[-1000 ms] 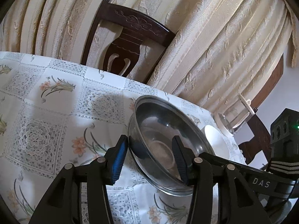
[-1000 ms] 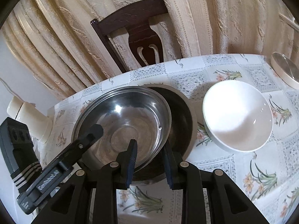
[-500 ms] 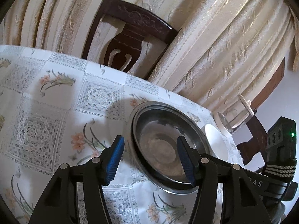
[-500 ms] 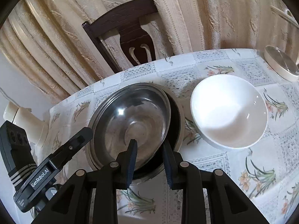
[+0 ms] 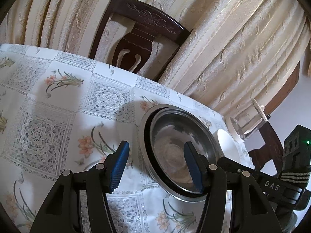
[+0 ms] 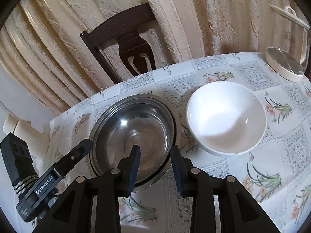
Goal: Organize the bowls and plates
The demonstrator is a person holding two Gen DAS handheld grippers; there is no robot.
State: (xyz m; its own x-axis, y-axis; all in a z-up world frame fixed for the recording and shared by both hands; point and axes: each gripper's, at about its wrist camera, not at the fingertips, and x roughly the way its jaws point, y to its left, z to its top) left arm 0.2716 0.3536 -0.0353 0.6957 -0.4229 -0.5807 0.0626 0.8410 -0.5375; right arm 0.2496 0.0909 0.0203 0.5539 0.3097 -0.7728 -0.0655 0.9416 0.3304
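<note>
A steel bowl [image 6: 136, 128] sits nested inside a slightly larger steel bowl [image 6: 142, 96] on the flowered tablecloth. My right gripper [image 6: 155, 151] is open, its fingers straddling the near rim of the nested bowls without clamping it. The inner steel bowl [image 5: 171, 136] and the outer bowl's rim [image 5: 142, 128] also show in the left wrist view. There my left gripper [image 5: 156, 151] stands wide open just short of them, with one finger in front of the bowl and one beside it. An empty white bowl [image 6: 225, 116] stands to the right of the steel pair, and its edge [image 5: 226, 143] shows beyond them.
A glass jar with a cream lid [image 6: 283, 64] lies at the table's far right, also seen as the jar [image 5: 245, 124]. A dark wooden chair [image 6: 126, 44] stands behind the table against cream curtains. The left gripper's body [image 6: 58, 174] is at lower left.
The steel bowl, tilted and raised a second ago, has settled level into the larger bowl. Both grippers have drawn back a little, and the right jaws stand slightly wider.
</note>
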